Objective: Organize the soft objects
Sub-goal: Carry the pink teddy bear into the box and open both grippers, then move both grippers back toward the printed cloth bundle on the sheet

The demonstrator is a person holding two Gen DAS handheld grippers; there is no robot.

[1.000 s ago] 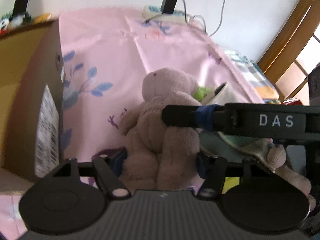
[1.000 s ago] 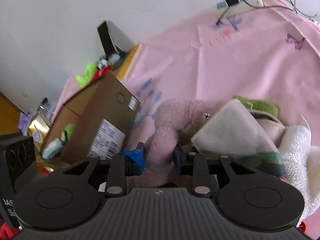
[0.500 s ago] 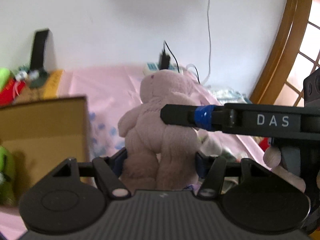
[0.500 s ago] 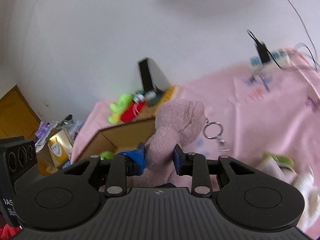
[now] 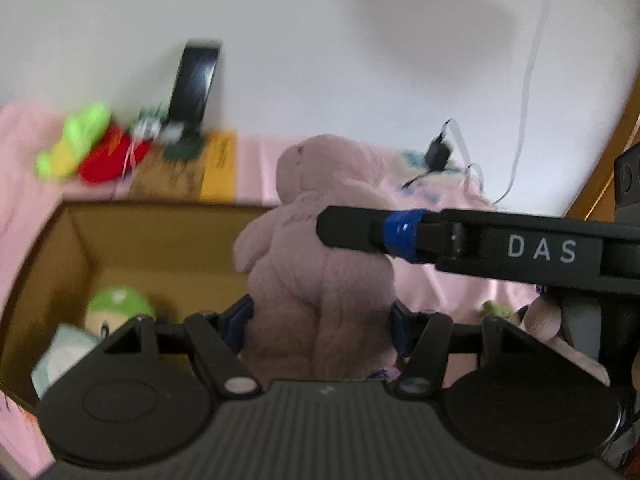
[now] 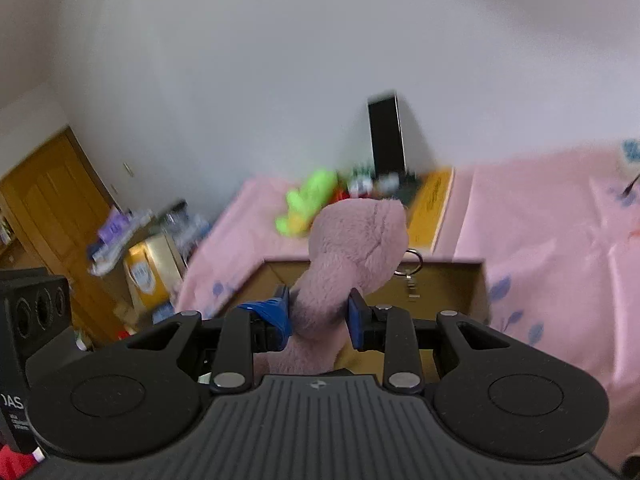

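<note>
A plain white wall [image 5: 320, 60] backs a bed covered with a pink sheet printed with small blue leaves [image 6: 560, 240]. On the sheet sits an open brown cardboard box [image 5: 160, 240], its far rim near a yellow-edged flat carton [image 5: 218, 168] on which a black upright stand [image 5: 196, 84] leans against the wall. Beside that stand lie a lime-green plush toy [image 5: 76, 140] and a red soft item [image 5: 106, 160], touching each other. Inside the box, at its near left corner, rests a round toy with a green cap [image 5: 118, 304] next to a pale blue-white soft thing [image 5: 60, 356].

The dusty-pink plush bear [image 5: 320, 272] hangs in the air at the box's right edge, upright, held from two sides. The left gripper [image 5: 322, 322] pinches the bear's lower body, its blue-padded jaws spread wide and pressed into the fur on both flanks. The right gripper [image 6: 318, 312] clamps a narrower part of the same bear between its blue pads, jaws nearly together; in the left wrist view its black finger reaches across the bear's shoulder. A metal key ring [image 6: 410, 262] dangles from the bear above the box.

To the right, a black charger with white cable [image 5: 438, 152] lies on the sheet, and more soft toys [image 5: 548, 320] lie at the lower right. A wooden door [image 6: 48, 208] shows in the right wrist view, blurred
</note>
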